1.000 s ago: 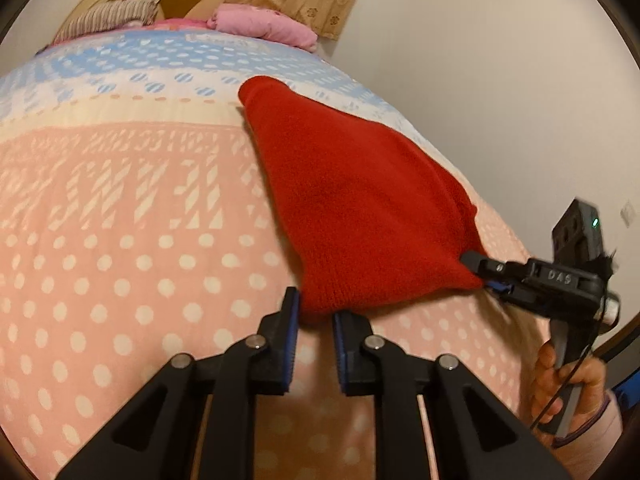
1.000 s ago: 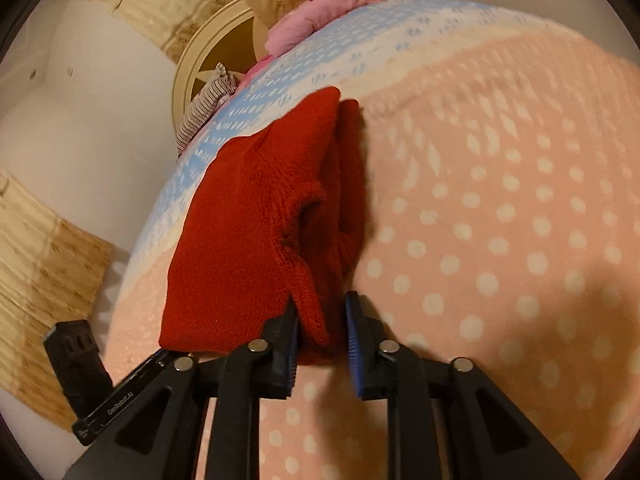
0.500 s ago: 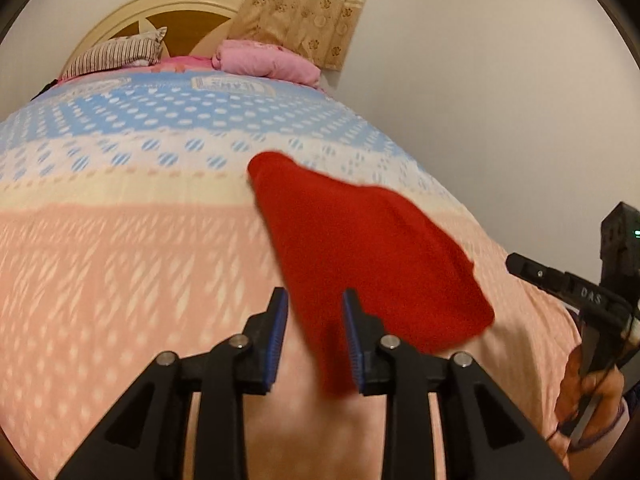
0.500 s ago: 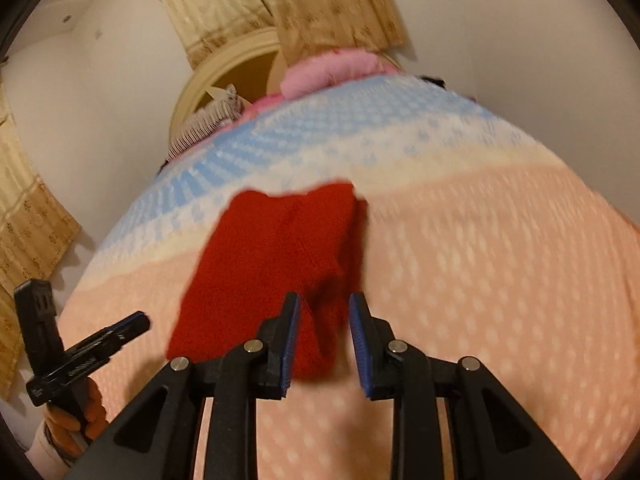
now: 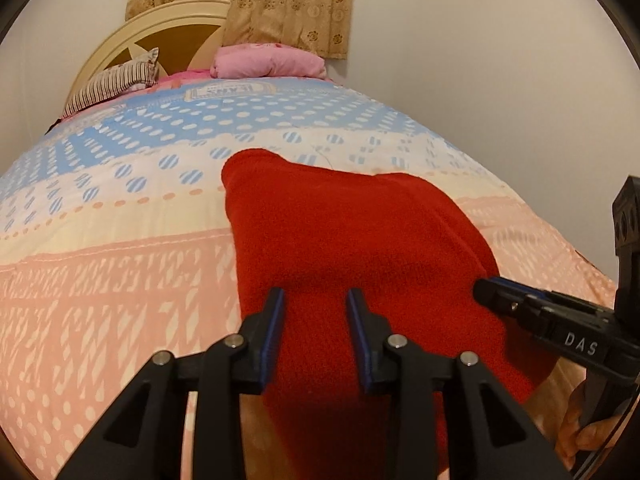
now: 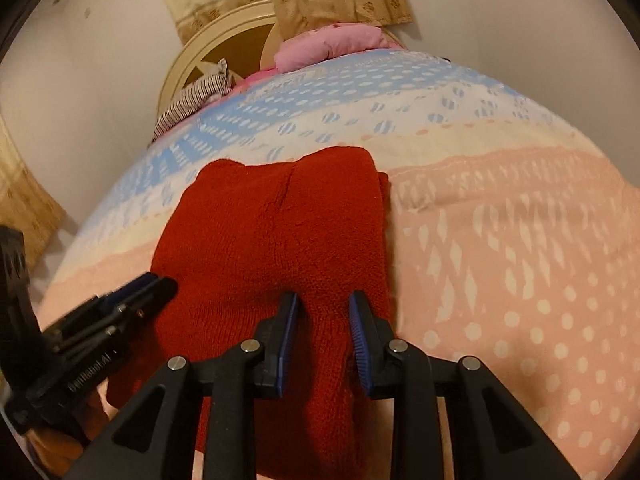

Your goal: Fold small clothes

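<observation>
A red knit garment (image 5: 352, 240) lies on the bed, partly folded, with a fold line down its far part in the right wrist view (image 6: 280, 232). My left gripper (image 5: 315, 336) is shut on the garment's near left edge, cloth running between the blue pads. My right gripper (image 6: 323, 336) is shut on the near right edge the same way. Both hold the near edge lifted off the bed, and it hangs below the fingers. The right gripper also shows at the right of the left wrist view (image 5: 520, 308), and the left gripper shows at the left of the right wrist view (image 6: 132, 292).
The bed has a dotted pink, cream and blue quilt (image 5: 100, 280). A pink pillow (image 5: 268, 62), a striped pillow (image 5: 112, 84) and a cream headboard (image 5: 132, 36) are at the far end. A wall (image 5: 500, 80) runs along the bed's right side.
Both grippers have lifted the near edge of the red garment up and toward me. The view now looks along the bed rather than down at it.
</observation>
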### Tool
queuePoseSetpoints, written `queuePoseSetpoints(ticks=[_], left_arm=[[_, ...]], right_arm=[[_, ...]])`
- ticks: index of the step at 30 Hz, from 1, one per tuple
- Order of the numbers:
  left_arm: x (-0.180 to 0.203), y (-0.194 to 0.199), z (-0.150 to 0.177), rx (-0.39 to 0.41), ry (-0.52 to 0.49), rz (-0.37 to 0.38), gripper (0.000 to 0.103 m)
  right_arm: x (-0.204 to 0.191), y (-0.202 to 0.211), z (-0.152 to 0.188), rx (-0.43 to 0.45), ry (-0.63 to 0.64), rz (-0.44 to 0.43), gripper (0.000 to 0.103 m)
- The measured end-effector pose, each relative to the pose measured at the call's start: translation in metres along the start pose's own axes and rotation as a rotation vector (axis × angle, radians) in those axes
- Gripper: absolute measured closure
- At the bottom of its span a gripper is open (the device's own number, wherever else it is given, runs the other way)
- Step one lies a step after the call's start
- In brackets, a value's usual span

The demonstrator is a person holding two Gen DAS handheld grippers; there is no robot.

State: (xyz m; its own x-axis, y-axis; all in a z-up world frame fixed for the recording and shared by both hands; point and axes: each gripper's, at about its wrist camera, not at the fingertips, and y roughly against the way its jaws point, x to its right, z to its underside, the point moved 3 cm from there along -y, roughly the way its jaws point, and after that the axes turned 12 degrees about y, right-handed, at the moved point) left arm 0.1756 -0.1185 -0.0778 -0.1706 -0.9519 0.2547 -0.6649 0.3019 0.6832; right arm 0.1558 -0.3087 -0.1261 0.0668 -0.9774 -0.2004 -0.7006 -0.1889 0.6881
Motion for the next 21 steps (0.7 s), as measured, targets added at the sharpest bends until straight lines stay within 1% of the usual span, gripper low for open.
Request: queuePoseSetpoints(ticks=[5, 11, 14, 17, 18, 20, 21], left_arm=[[0.002, -0.002, -0.001, 0.000, -0.008, -0.017, 0.067], [0.005, -0.003, 0.001, 0.005, -0.024, -0.037, 0.066], [0.006, -0.003, 0.001, 0.007, -0.034, -0.056, 0.063], [0.003, 0.002, 0.002, 0.007, -0.030, -0.081, 0.051], [-0.001, 0.007, 0.002, 0.004, -0.016, -0.075, 0.046], [-0.009, 0.015, 0.002, -0.004, 0.014, -0.039, 0.039], [-0.016, 0.019, 0.003, -0.011, 0.032, -0.013, 0.033]], right_arm=[[-0.005, -0.001, 0.000, 0.008, 0.020, 0.021, 0.074], [-0.007, 0.000, 0.002, 0.022, 0.022, 0.030, 0.074], [-0.009, 0.000, 0.003, 0.028, 0.037, 0.048, 0.073], [-0.011, 0.001, 0.003, 0.025, 0.045, 0.070, 0.070], [-0.012, 0.003, 0.003, 0.023, 0.047, 0.074, 0.069], [-0.013, 0.011, 0.003, 0.026, 0.033, 0.065, 0.066], [-0.012, 0.017, 0.004, 0.036, 0.013, 0.049, 0.062]])
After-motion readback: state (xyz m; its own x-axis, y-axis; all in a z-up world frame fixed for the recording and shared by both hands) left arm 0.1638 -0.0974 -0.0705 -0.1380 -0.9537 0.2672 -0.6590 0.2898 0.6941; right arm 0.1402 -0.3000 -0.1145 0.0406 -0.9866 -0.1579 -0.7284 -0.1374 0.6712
